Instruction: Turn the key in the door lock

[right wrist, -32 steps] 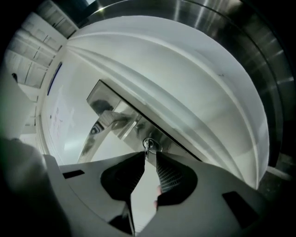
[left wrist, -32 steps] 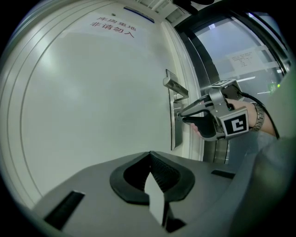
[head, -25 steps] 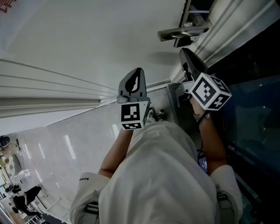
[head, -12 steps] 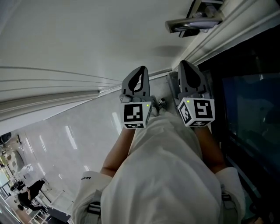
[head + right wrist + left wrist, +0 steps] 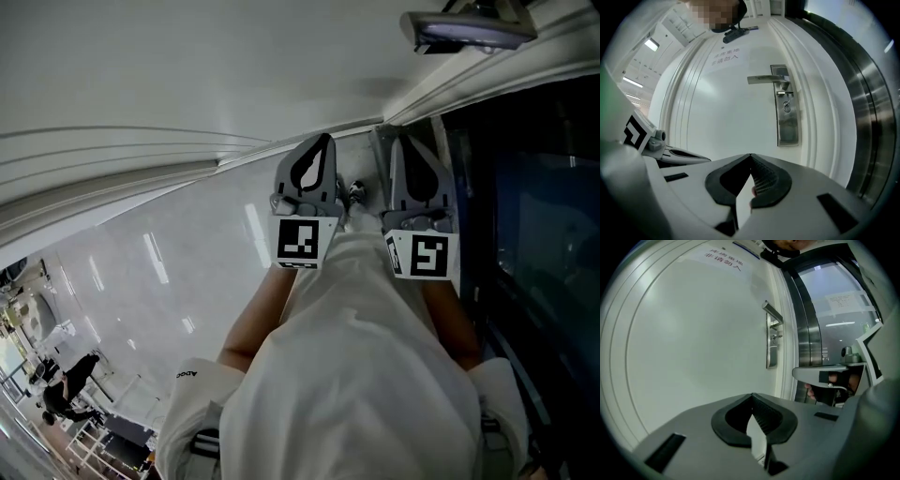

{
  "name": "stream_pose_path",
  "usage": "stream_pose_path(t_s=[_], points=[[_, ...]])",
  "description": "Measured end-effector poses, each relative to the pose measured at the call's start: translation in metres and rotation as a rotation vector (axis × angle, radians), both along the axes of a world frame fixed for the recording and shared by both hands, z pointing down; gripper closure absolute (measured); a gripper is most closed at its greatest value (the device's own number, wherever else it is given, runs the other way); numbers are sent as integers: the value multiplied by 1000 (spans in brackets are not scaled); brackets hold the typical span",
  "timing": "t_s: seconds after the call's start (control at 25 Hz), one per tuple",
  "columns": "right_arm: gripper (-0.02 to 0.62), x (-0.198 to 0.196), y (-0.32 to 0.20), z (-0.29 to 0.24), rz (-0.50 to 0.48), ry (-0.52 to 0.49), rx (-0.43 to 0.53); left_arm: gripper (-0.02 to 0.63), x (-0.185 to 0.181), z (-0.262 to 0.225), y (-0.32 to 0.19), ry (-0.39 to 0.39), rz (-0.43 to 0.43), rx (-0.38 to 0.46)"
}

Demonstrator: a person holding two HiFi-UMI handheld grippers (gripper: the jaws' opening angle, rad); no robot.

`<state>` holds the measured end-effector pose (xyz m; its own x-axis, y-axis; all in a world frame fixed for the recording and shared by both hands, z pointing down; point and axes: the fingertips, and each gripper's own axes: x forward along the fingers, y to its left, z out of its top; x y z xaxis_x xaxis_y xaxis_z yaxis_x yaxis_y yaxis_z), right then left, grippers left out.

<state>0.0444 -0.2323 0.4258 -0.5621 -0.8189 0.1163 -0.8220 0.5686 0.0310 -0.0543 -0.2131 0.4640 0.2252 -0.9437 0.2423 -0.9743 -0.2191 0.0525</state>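
Left gripper (image 5: 752, 395) and right gripper (image 5: 750, 155) both have jaws closed on nothing, side by side and well clear of the white door (image 5: 736, 112), while the key (image 5: 786, 108) sits in the lock plate (image 5: 788, 127) under the handle (image 5: 766, 78).

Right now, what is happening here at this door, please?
A person stands before a white door, holding a gripper in each hand. The left gripper and the right gripper are both shut and empty, side by side, short of the door and touching nothing. Ahead are the lever handle and, below it, the lock plate, where what seems to be the key sits. Neither gripper has taken hold of it yet.
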Motion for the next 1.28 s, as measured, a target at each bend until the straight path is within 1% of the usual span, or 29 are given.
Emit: stream_pose_path(t_s=[0.08, 0.2, 0.32, 0.44, 0.52, 0.6, 0.68, 0.88, 1.04, 1.16, 1.28], points=[[591, 0, 4, 8, 4, 12, -8, 600, 1, 1, 4, 1, -1, 20], [591, 4, 7, 20, 10, 7, -58, 600, 2, 3, 11, 7, -8, 32], [591, 4, 10, 27, 8, 8, -86, 600, -1, 3, 16, -13, -12, 30], [591, 5, 10, 35, 15, 13, -111, 600, -5, 2, 15, -37, -13, 52], [591, 6, 10, 40, 23, 20, -121, 600, -10, 2, 16, -34, -25, 58], [591, 6, 10, 41, 19, 27, -124, 600, -14, 0, 17, -22, -42, 72], [591, 6, 10, 42, 15, 37, -124, 600, -16, -1, 19, -32, -47, 85], [592, 7, 7, 38, 27, 51, -106, 600, -16, 0, 19, -36, -41, 82], [592, 6, 4, 38, 30, 57, -104, 600, -16, -1, 15, -41, -36, 86], [592, 9, 4, 38, 37, 60, -108, 600, -18, 0, 15, -27, -48, 79], [592, 12, 3, 39, 45, 63, -113, 600, -18, -1, 15, -38, -49, 86]])
